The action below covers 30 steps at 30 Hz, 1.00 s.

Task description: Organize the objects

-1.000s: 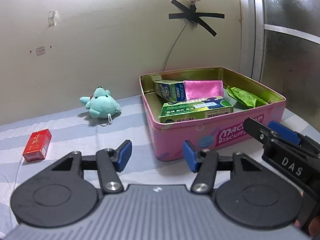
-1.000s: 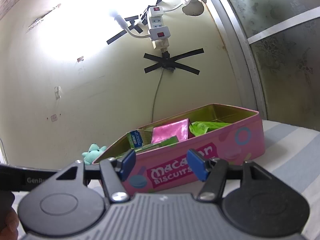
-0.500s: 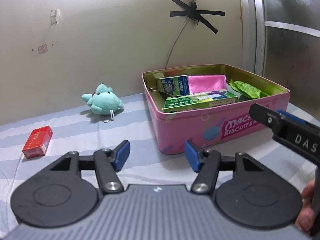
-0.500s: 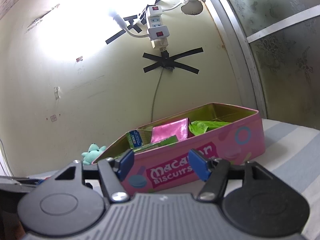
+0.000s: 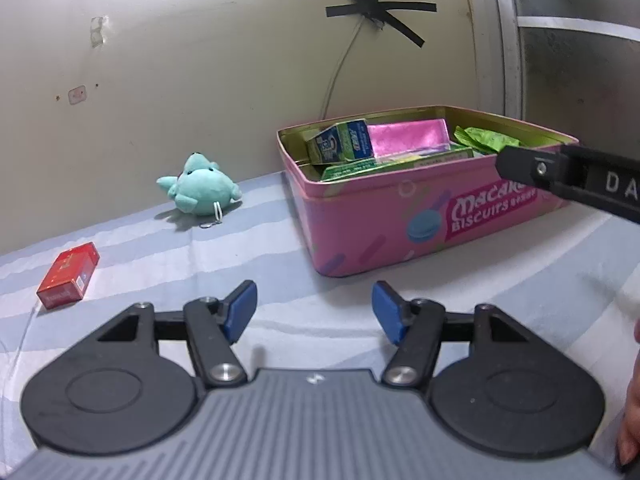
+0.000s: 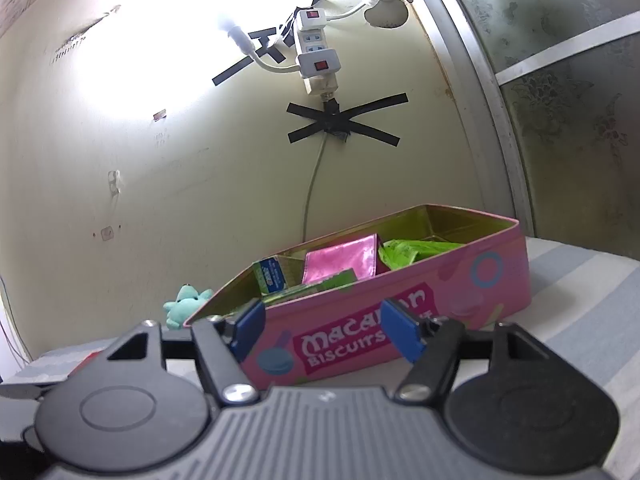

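Here | striped blue cloth (image 5: 500,292) | taped beige wall (image 5: 200,60) | left gripper (image 5: 314,312), right gripper (image 6: 328,330) both released, empty

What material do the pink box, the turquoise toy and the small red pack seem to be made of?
Pink box: likely printed tin; its bare inner wall has a golden metallic sheen and a thin rolled rim.
Turquoise toy: soft plush fabric, fuzzy and matte.
Small red pack: probably glossy printed cardboard, with sharp folded edges.
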{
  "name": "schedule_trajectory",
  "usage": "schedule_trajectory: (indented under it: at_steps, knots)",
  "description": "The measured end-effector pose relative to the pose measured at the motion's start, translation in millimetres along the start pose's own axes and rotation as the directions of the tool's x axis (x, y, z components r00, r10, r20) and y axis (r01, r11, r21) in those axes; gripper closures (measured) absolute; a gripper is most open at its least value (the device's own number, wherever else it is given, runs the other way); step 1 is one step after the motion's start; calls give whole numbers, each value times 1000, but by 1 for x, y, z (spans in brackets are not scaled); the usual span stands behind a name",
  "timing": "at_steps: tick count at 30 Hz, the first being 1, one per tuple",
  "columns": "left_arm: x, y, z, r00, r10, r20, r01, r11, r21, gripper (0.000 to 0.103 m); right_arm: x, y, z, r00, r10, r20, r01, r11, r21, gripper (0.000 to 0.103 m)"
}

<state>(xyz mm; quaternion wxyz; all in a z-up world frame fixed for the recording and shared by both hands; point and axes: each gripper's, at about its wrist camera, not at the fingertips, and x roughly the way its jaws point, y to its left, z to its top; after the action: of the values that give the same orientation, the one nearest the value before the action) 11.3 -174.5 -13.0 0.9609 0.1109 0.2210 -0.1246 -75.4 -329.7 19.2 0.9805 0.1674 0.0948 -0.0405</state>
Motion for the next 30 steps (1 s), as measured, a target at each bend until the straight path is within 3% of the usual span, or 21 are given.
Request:
schedule_trajectory:
  at_steps: [11, 18, 21, 24, 30]
  knots:
    - [-4, -1, -3, 1000, 2, 27, -2, 1000, 1, 37, 3, 0, 0, 1000, -4, -22, 4, 1000, -10, 36]
    - [-3, 23, -3, 999, -20, -25, 19, 999, -51, 36, 9, 3, 1, 998, -16, -62, 14, 999, -32, 36]
    - [-5, 55, -4, 999, -8, -53, 3, 995, -101, 36, 10, 8, 0, 998, -31, -63, 27, 998, -61, 36]
    - [-12, 95, -4, 998, 52, -46, -58, 989, -139, 36, 5, 25, 0, 999, -32, -43, 26, 991, -134, 36]
    - [-15, 177, -12, 977, 204, -59, -212, 958, -192, 33, 11, 85, 2, 990, 110, -89, -128, 965, -230, 36]
